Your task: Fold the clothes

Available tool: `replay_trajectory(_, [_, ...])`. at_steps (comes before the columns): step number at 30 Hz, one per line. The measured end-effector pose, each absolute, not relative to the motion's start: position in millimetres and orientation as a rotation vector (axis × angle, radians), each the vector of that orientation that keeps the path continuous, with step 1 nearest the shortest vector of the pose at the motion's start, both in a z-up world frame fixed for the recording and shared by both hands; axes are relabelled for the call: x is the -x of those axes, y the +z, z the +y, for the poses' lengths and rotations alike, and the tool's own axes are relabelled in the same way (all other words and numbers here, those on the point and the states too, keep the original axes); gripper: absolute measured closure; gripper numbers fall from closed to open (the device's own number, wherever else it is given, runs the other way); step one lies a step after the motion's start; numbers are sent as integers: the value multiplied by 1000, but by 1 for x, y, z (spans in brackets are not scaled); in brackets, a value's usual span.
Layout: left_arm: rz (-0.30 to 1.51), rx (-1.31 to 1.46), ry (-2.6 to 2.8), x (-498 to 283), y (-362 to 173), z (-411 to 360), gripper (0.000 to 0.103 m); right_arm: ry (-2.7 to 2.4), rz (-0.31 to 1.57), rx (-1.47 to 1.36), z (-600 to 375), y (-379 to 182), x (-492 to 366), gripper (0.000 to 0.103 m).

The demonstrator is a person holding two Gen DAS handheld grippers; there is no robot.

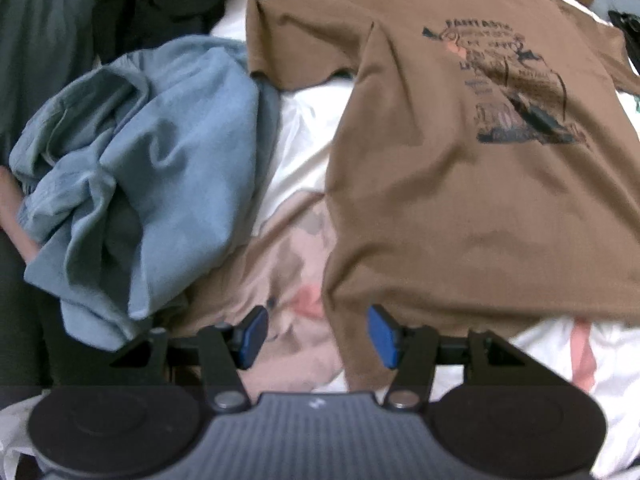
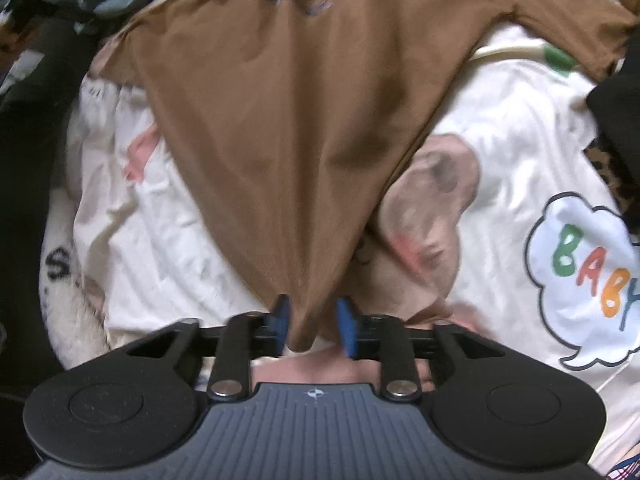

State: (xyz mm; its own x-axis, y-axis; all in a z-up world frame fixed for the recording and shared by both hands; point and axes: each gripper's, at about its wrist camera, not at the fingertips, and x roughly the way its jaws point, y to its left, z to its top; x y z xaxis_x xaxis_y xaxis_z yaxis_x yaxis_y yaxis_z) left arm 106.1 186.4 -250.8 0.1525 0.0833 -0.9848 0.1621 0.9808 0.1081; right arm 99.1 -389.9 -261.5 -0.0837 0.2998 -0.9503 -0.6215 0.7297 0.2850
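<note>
I am laying the brown shirt (image 1: 460,184) flat on the bedsheet (image 2: 500,128) for folding; my right claw (image 2: 313,326) is parted around its hem corner, and my left claw (image 1: 318,334) is hovering open by its edge.

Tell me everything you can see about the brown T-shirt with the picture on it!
The brown T-shirt looks like soft, thin cotton. It lies spread print-side up on a white cartoon bedsheet, slightly wrinkled, with a dark printed picture and blurry lettering on it. One short sleeve reaches toward the crumpled blue garment beside it. In the right wrist view, a corner is gathered to a point between the right gripper's blue fingers, which stand slightly apart. The left gripper is open over the hem.
</note>
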Motion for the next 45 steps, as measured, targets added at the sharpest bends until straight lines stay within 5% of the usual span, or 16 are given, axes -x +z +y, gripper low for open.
replay_trajectory(14, [1642,63,-29,-113,-326,213,45,602,1458,163,-393,-295,-117,67])
replay_trajectory(20, [1683,100,-56,-117,-341,204,66,581,1496,102,-400,-309,-114,67])
replay_trajectory(28, [1686,115,-47,-112,-349,203,70,508,1527,64,-406,-320,-117,67])
replay_trajectory(33, [1662,124,-62,-107,-341,205,98,499,1565,-9,-408,-331,-118,67])
replay_trajectory(39, [1624,107,-82,-97,-314,206,100,498,1579,9,-406,-335,-114,66])
replay_trajectory(40, [1619,115,-84,-95,-308,208,100,508,1577,2,-405,-336,-113,68])
replay_trajectory(43, [1609,127,-93,-88,-291,213,100,581,1575,15,-397,-334,-107,100])
replay_trajectory(45, [1604,119,-108,-85,-277,217,101,639,1564,31,-394,-323,-104,100])
